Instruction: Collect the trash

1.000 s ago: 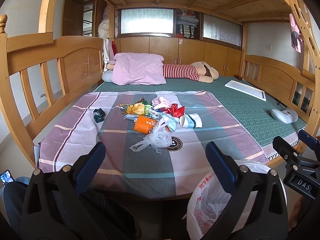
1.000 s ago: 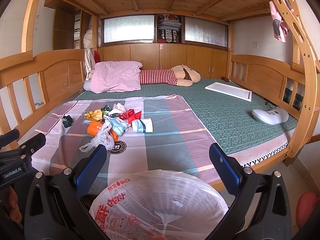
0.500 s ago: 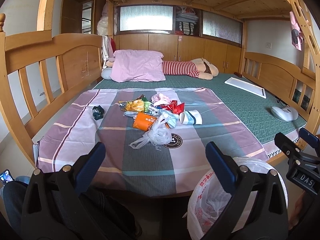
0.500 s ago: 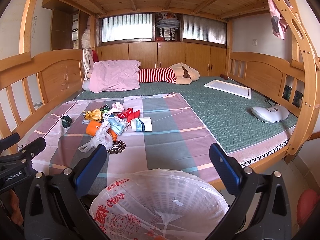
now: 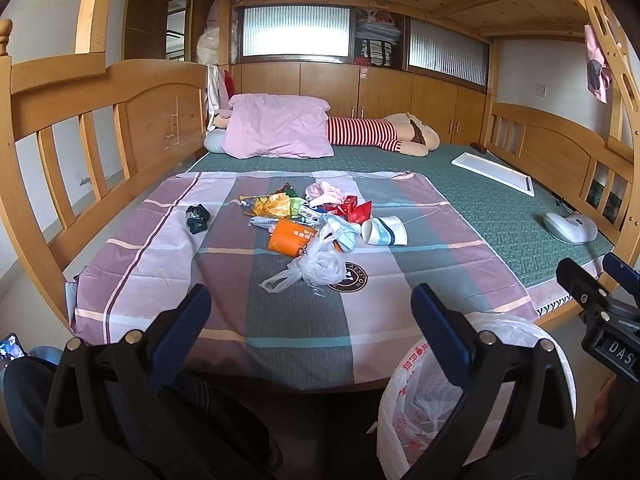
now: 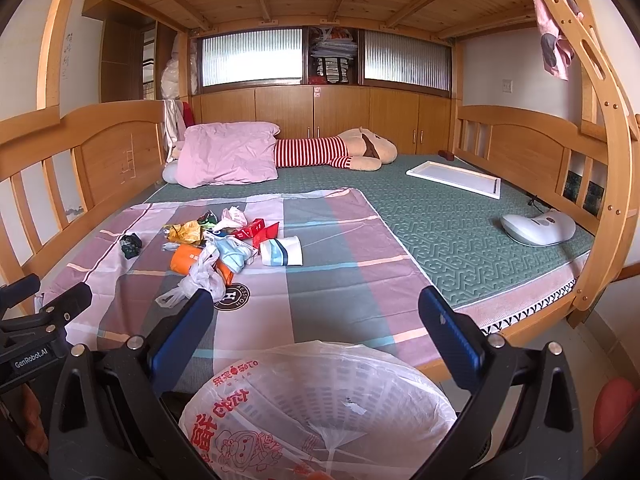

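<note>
A heap of trash lies on the plaid sheet (image 5: 224, 280): an orange packet (image 5: 290, 236), a clear plastic bag (image 5: 316, 268), a paper cup (image 5: 384, 231), red wrappers (image 5: 352, 208) and a yellow wrapper (image 5: 272, 205). A dark crumpled scrap (image 5: 197, 218) lies apart to the left. The same heap (image 6: 224, 240) shows in the right wrist view. A basket lined with a printed bag (image 6: 320, 408) stands at the bed's near edge, under my right gripper (image 6: 314, 314). My left gripper (image 5: 308, 308) hovers short of the bed. Both are open and hold nothing.
Wooden bunk rails (image 5: 100, 112) flank the bed. A pink pillow (image 5: 276, 128), a striped plush toy (image 5: 384, 134), a white tray (image 5: 494, 174) and a white device (image 5: 570, 227) lie on the green mattress. A person's legs (image 5: 120, 400) are below the left gripper.
Both views have drawn slightly closer to the bed and its trash heap. The grippers stay open and nothing has been picked up.
</note>
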Demonstrator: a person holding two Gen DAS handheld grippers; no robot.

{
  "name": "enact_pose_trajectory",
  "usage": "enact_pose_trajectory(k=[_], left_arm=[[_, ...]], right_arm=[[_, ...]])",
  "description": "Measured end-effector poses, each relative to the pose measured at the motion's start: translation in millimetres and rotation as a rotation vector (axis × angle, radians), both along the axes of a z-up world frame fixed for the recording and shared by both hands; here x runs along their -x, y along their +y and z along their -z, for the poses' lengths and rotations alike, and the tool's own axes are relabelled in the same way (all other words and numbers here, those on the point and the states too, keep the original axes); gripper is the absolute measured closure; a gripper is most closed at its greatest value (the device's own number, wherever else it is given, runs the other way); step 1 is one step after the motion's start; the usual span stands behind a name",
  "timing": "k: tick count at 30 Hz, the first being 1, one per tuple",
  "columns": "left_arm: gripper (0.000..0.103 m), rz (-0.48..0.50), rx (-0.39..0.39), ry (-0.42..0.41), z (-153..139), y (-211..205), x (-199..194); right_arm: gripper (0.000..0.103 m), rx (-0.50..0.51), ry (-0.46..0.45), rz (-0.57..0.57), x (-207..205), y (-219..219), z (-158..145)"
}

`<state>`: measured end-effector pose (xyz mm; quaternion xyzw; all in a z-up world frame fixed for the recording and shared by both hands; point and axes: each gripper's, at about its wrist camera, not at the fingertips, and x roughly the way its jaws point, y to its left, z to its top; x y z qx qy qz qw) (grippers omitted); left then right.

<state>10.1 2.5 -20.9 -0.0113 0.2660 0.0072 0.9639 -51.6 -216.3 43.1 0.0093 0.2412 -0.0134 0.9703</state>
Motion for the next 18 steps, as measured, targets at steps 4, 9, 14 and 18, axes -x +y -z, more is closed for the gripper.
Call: enact_pose_trajectory(k=[4, 9, 14, 18], left_arm=[[0.004, -0.004, 0.0, 0.006, 2, 1, -1], [0.004, -0.003, -0.007, 0.018, 6, 1, -3], [0.004, -0.004, -0.008, 0.031, 10, 2, -5], [0.004, -0.001, -0.011, 0.038, 12, 1, -5]], right_arm=[[0.002, 0.011, 0.004, 0.009, -1, 0, 0], [0.002, 0.034, 0.027, 0.045, -5, -1, 3], [0.002, 0.042, 0.037, 0.086, -7, -5, 7], [0.002, 0.016, 0.022, 0.083, -4, -10, 7]])
